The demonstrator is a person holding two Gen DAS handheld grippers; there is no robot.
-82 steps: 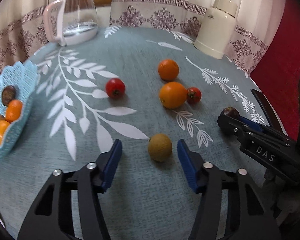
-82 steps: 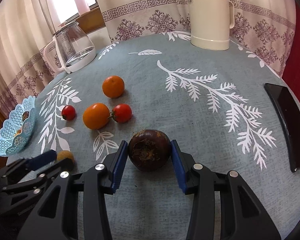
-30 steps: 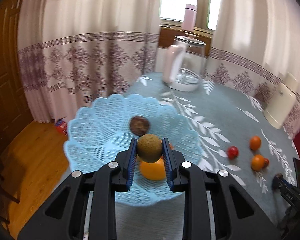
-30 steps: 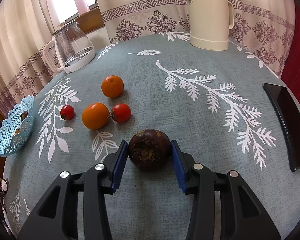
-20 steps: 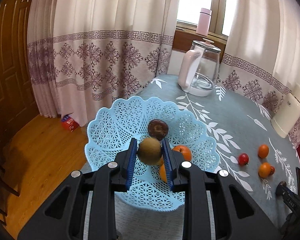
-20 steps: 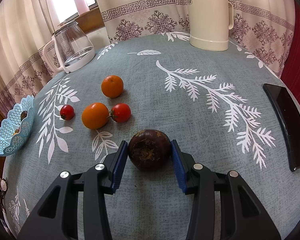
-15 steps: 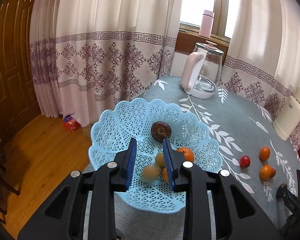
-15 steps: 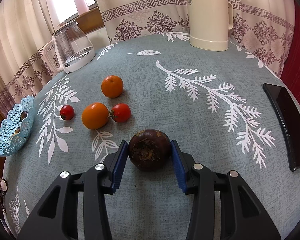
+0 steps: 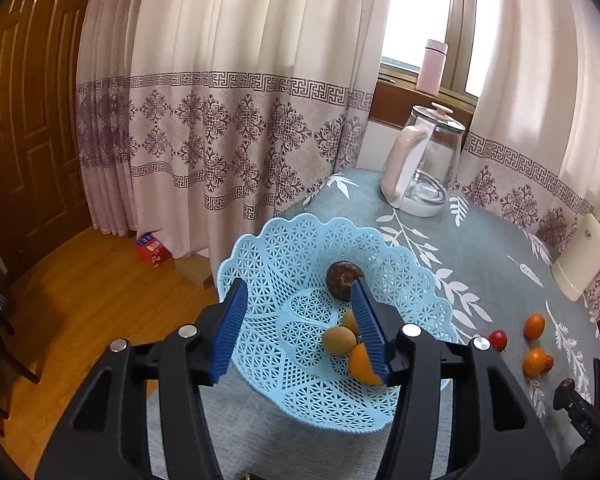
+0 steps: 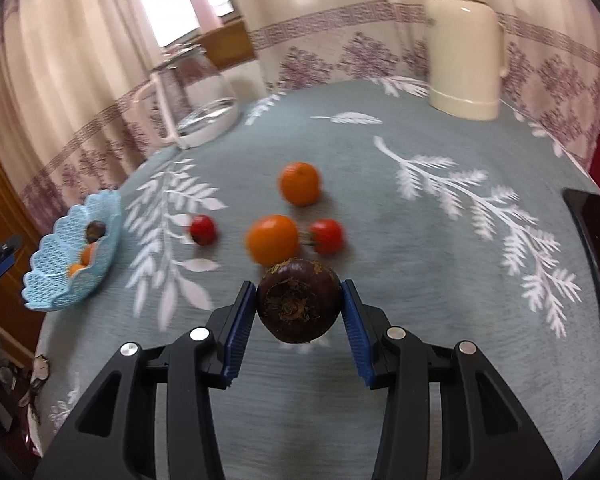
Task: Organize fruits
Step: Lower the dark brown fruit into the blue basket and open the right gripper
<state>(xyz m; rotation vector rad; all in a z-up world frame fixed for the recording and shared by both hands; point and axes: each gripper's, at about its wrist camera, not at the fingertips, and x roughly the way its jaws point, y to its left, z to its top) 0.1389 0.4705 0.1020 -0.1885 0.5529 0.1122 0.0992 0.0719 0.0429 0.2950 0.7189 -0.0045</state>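
The left claw (image 9: 298, 326) is hanging wide apart above the light blue lattice basket (image 9: 284, 248), gripping nothing. The basket is sitting at the edge of the desk (image 9: 488, 252), which is wearing a grey-blue cloth with white leaf prints. Inside the basket, a round brownish-tan fruit (image 9: 339, 341) is lying in the bottom, touching an orange citrus fruit (image 9: 361, 363) beside it; another orange piece is peeking out just behind, and a dark brown fruit (image 9: 342, 278) is resting farther back against the basket wall.

The right claw (image 10: 299, 322) is clamping a dark purple mangosteen (image 10: 298, 300) between its blue pads, with the fruit's dried calyx facing the camera. The view there is blurring, and I cannot tell whether the mangosteen is touching the cloth. Just beyond it on the desk, an orange (image 10: 273, 239) is lying between two red tomatoes (image 10: 327, 236), with a second orange (image 10: 300, 183) farther back. A glass kettle (image 10: 196, 100) and a cream thermos jug (image 10: 465, 70) are standing near the far edge, and a dark flat tray (image 10: 594, 256) is lying at the right rim.
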